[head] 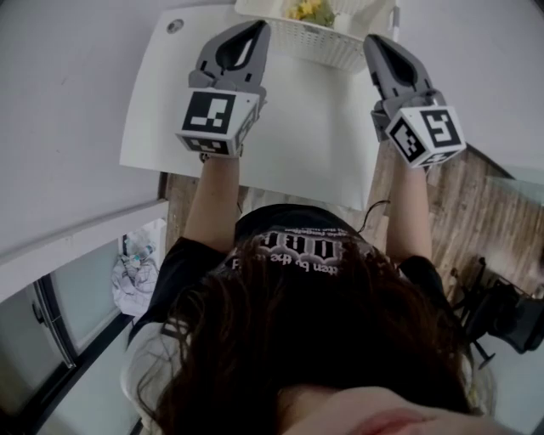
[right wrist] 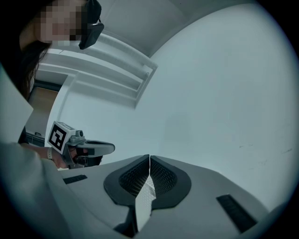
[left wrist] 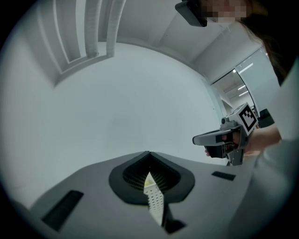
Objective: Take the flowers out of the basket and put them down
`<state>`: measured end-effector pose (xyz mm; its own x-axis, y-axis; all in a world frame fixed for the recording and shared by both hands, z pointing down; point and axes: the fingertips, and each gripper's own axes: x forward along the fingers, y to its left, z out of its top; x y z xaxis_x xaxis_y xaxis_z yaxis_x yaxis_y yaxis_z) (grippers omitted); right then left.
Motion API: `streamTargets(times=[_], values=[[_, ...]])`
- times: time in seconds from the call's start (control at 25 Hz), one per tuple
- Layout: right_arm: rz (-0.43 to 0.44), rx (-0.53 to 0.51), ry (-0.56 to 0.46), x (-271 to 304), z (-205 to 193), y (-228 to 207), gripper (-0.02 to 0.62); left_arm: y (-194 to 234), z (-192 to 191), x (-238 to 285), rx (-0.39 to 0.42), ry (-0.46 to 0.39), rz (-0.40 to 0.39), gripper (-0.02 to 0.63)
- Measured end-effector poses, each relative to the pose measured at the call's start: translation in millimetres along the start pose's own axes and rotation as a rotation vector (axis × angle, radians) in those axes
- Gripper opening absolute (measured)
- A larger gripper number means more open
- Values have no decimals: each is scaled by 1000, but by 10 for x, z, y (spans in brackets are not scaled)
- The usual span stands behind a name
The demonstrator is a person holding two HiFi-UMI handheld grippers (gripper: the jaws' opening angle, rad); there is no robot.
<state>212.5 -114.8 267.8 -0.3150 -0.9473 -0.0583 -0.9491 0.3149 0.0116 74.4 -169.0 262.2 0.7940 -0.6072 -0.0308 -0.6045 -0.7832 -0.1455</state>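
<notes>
At the far table (head: 314, 144) edge, left gripper (head: 258, 27) and right gripper (head: 375, 42) clamp the basket (head: 316, 44).

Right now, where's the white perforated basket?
Head view, top centre: white perforated basket at the white table's far end, pinched by left gripper and right gripper.

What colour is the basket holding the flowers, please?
White; the basket shows best in the head view.

Person from above: long dark hair (head: 323, 340) and a black short-sleeved T-shirt (head: 183, 263) with white lettering. Left gripper (head: 257, 25) and right gripper (head: 372, 39): grey moulded shells tapering to dark ribbed pads (right wrist: 161, 177), each bearing a marker cube (head: 212, 119) printed with black-and-white squares.
</notes>
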Motion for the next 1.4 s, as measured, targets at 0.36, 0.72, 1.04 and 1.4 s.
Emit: streamTargets(times=[0.36, 0.72, 1.04, 1.4], values=[[-62, -34, 9, 521, 57, -168, 26, 364, -9, 421, 39, 6, -86, -3], [-86, -105, 62, 1058, 125, -488, 28, 674, -53, 754, 22, -8, -158, -3], [-43, -144, 161, 1421, 20, -741, 69, 809, -102, 922, 42, -8, -187, -3], [0, -124, 335, 1856, -553, -984, 270, 915, -205, 1107, 23, -4, -206, -3]])
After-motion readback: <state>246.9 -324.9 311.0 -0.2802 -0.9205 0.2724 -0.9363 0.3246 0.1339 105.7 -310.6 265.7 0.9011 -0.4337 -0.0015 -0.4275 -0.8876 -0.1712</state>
